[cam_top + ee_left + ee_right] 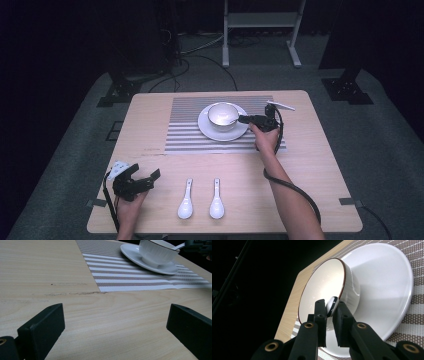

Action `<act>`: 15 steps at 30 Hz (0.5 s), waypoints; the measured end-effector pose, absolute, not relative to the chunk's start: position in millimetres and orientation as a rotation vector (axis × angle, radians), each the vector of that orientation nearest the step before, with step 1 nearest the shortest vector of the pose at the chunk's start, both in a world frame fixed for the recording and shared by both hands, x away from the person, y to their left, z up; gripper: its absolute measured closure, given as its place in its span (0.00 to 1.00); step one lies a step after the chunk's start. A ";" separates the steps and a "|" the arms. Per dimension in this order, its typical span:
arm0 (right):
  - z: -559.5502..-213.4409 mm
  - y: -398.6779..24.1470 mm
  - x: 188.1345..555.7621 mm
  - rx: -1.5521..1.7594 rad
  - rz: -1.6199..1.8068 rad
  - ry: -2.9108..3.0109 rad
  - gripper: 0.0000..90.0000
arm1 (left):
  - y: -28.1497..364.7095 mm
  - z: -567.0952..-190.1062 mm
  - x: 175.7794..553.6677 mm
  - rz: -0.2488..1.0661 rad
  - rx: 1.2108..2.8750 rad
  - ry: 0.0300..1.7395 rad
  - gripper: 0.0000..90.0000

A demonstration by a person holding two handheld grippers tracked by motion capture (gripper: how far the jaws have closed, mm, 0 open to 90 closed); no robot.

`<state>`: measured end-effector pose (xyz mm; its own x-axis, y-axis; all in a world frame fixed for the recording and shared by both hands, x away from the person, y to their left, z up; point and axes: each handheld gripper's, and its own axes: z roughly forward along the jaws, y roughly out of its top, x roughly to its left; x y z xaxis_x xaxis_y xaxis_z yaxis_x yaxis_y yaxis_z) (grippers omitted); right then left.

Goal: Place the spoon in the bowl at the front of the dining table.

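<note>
A white bowl (pixel 222 115) stands on a white saucer (pixel 210 131) on a striped placemat (pixel 185 135) at the far middle of the table. A spoon (pixel 232 120) leans in the bowl, its handle pointing right. My right gripper (pixel 242 119) reaches in from the right and is shut on the end of that handle. In the right gripper view the spoon's tip (pixel 331 306) sits pinched between the jaws of my right gripper (pixel 330 303), just over the rim of the bowl (pixel 324 287). My left gripper (pixel 146 171) rests open at the near left, nothing between its jaws.
Two white spoons (pixel 185 200) (pixel 216 199) lie side by side near the front edge, handles pointing away. In the left gripper view, bare wood lies between the jaws of my left gripper (pixel 115 312), with the placemat (pixel 120 277), saucer (pixel 135 255) and bowl (pixel 157 251) farther off.
</note>
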<state>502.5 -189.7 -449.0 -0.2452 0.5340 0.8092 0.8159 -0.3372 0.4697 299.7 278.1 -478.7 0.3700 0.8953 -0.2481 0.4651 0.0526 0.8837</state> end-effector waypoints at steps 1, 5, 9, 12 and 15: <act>-449.4 -189.8 502.3 -1.749 -1.611 -1.630 0.88 | 278.2 -478.8 299.7 0.512 1.579 1.253 0.00; -452.6 -189.4 501.7 -1.735 -1.602 -1.629 0.86 | 278.0 -478.8 299.9 0.512 1.581 1.254 0.00; -453.5 -189.4 500.4 -1.720 -1.602 -1.626 0.84 | 277.6 -478.7 299.8 0.512 1.584 1.253 0.00; -453.4 -189.0 499.5 -1.707 -1.600 -1.628 0.82 | 277.7 -478.7 299.9 0.512 1.585 1.253 0.00; -454.7 -189.5 498.2 -1.705 -1.596 -1.631 0.82 | 277.4 -478.7 299.7 0.515 1.584 1.251 0.00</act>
<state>498.2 -189.5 -454.7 -0.2561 0.5089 0.8219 0.8325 -0.3160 0.4551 299.7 277.4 -478.7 0.3712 0.8960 -0.2436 0.4652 0.0476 0.8839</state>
